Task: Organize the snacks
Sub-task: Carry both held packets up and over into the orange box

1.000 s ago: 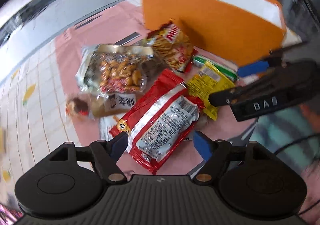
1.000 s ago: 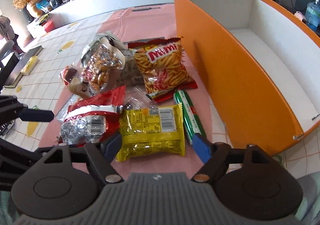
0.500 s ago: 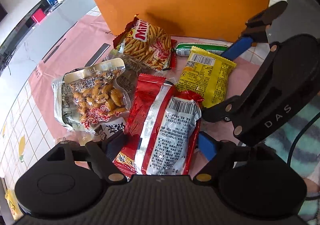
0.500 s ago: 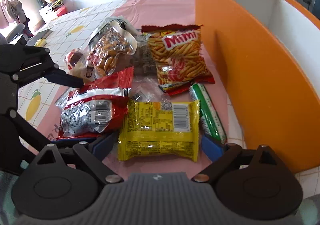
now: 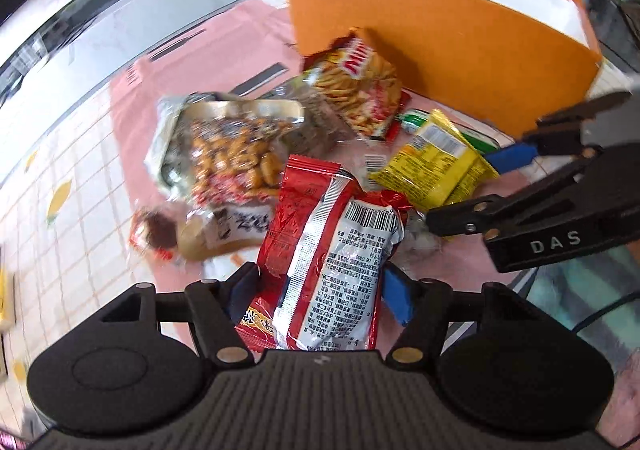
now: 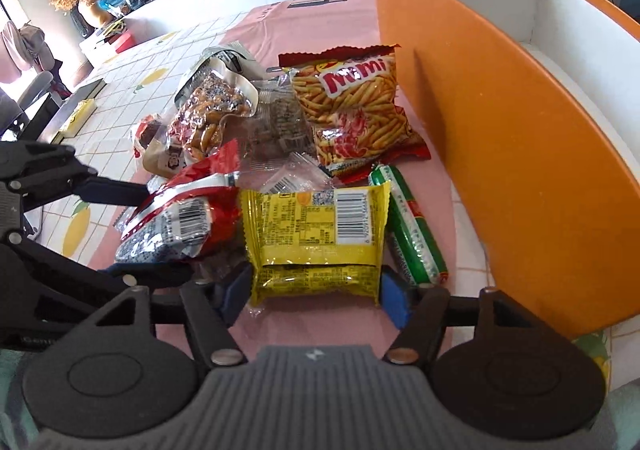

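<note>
- Tiled tabletop (image 6: 132, 97) at far left, a pink mat (image 6: 320, 25) across its middle.
- Left gripper (image 5: 320, 292): jaws just closing, blue pads now pinching the near end of the red packet (image 5: 328, 262), which lies flat on the mat.
- Beyond the red packet, a clear peanut bag (image 5: 228, 153); a small brown-wrapped snack (image 5: 154, 232) just left of it.
- Right gripper (image 6: 316, 290): jaws likewise just closing, pads pressed on both sides of the yellow packet (image 6: 316, 234), its near edge crumpled between them.
- Red packet touching the yellow packet's left side.
- Mimi chip bag (image 6: 356, 105) behind the yellow packet, near the box wall.
- Green sausage (image 6: 414, 226) just right of the yellow packet, lying lengthwise.
- Orange box (image 6: 500, 121) at far right, upright, white inside.
</note>
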A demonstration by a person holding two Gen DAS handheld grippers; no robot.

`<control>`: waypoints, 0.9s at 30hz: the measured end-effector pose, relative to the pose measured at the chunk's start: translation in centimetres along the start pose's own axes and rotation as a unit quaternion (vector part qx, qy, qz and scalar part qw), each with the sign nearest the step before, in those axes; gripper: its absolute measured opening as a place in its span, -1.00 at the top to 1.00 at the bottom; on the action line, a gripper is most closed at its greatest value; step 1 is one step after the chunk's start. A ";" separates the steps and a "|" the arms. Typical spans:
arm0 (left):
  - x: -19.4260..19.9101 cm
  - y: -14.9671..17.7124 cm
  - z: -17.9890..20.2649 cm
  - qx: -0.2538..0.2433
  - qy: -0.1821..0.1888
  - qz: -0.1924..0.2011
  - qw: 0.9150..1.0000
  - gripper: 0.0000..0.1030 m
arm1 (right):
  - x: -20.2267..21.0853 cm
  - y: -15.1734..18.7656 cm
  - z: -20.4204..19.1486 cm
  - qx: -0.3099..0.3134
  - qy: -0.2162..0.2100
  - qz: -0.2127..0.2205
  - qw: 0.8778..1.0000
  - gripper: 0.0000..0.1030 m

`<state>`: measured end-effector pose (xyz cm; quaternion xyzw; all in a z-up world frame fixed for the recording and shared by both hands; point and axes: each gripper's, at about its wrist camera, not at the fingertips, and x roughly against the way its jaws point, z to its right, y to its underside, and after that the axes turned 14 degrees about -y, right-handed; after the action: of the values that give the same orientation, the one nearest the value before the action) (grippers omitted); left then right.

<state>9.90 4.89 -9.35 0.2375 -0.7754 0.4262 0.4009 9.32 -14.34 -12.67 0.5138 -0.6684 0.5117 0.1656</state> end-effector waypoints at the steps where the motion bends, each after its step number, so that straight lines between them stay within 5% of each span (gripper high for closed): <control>1: 0.2 0.1 -0.3 0.019 -0.005 -0.007 1.000 -0.47 | 0.3 0.1 0.0 0.000 0.000 0.003 1.000 -0.10; 7: 2.1 0.3 -2.3 0.135 -0.010 -0.030 0.990 -0.46 | 1.6 0.7 -0.1 0.000 0.007 0.009 1.000 -0.09; 17: 6.4 -0.7 -1.2 0.196 -0.015 -0.009 0.981 -0.45 | 7.3 0.5 -2.6 0.034 -0.014 0.065 0.997 -0.09; 27: 10.8 -5.3 1.3 0.226 0.011 0.032 0.974 -0.40 | 14.8 -2.7 -1.0 0.088 0.018 0.072 0.993 -0.09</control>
<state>7.03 0.74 1.61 0.2922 -0.6616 0.6056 0.3319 5.15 -21.03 0.24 0.4672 -0.6532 0.5883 0.0948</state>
